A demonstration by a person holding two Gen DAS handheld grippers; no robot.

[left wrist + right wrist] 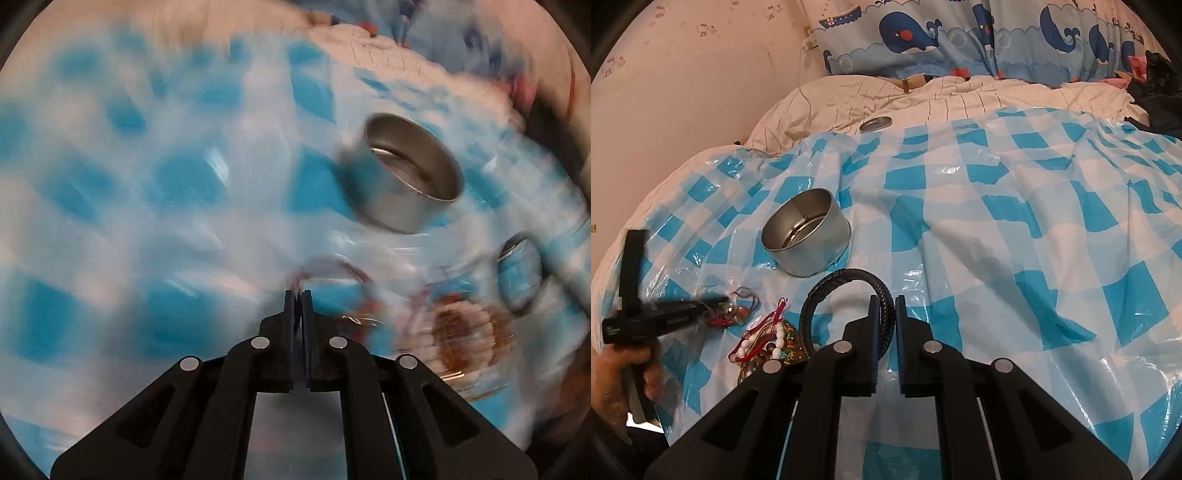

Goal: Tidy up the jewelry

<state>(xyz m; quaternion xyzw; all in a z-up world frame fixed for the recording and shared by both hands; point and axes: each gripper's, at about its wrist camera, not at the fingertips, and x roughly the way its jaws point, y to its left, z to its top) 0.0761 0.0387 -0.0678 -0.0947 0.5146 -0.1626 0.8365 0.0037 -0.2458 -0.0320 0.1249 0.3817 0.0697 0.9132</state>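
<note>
Right gripper (pixel 885 301) is pinching the black braided bracelet (pixel 846 280), its loop arching up and left from between the fingers; the lower part of the loop drops out of sight behind the gripper's own body. Just left of it, on the blue-and-white checked plastic sheet (pixel 997 221) spread over the bed, lies a tangled heap of bracelets (pixel 768 339): red cord, white beads, amber-coloured bits, too knotted to count or separate. The round metal tin (pixel 807 230) stands open and upright beyond the heap, near it but apart, with only its shiny floor showing inside. Its lid (pixel 875 123) sits far back on the striped quilt (pixel 960 96), well apart from the tin.

Left gripper (pixel 716 298) comes in from the left edge of the right wrist view, the person's hand (pixel 624 373) on its handle partly cut off by the frame. Its tip sits right at a small red cord piece (pixel 733 308), smeared, so I cannot tell whether it touches.

The left wrist view is heavily motion-blurred. The fingers there look pressed together (pixel 299 295), a faint reddish loop (pixel 325 269) at their tip, but whether anything is caught between them I cannot tell. Tin (pixel 402 173) and heap (pixel 461 332) are streaked.
</note>
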